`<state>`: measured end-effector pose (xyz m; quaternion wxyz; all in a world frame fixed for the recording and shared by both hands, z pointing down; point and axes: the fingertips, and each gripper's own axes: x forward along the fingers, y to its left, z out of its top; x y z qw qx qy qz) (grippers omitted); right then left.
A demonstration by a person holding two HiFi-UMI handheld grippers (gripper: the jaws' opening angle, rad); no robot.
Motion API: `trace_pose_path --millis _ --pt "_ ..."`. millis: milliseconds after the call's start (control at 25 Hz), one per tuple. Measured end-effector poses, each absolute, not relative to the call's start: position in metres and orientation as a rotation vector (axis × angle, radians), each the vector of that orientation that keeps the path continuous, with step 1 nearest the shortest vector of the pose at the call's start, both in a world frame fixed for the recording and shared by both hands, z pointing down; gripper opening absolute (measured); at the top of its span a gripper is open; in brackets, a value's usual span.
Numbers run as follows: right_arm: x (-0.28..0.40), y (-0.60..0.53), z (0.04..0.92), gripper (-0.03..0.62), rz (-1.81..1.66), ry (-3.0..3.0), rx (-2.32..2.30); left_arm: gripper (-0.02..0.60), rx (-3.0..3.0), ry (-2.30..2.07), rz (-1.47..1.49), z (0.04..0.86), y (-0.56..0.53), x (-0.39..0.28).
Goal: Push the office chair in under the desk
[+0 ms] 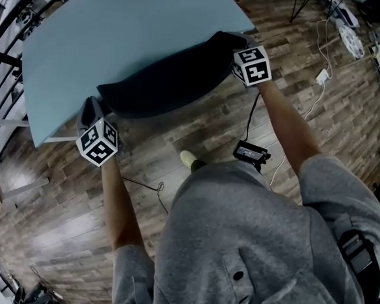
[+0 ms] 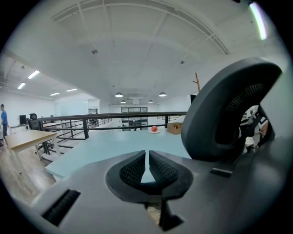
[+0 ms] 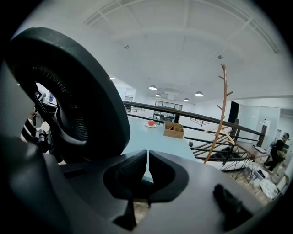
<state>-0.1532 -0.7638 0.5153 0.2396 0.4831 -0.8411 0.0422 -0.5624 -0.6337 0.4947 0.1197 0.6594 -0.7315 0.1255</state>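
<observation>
Down low and closest of all is the person's grey top [image 1: 248, 241], with both bare arms [image 1: 119, 205] stretched out in front. The left gripper [image 2: 147, 155] has its two jaws pressed almost together. Only a thin crack shows between them, and nothing is inside. The right gripper [image 3: 147, 154] is the same, with its jaws nearly touching and holding nothing. Between the two grippers sits the black office chair [image 1: 172, 81]. The left gripper is just beside the left end of the chair's back, and the right gripper is just beside the right end. The chair's back is right up against the near edge of the light blue desk [image 1: 123, 36]. The seat cannot be seen. Far across the desk are a round red thing [image 2: 154, 129] and a cardboard box [image 3: 174, 130]. Behind them runs a black railing [image 2: 91, 119].
</observation>
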Motion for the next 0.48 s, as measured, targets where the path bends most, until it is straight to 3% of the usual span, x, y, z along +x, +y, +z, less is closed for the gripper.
trace_pose_path --millis 480 --pt "-0.130 -0.671 0.451 0.032 -0.009 -2.429 1.303 0.035 1.985 -2.305 0.184 0.411 -0.532 -0.491"
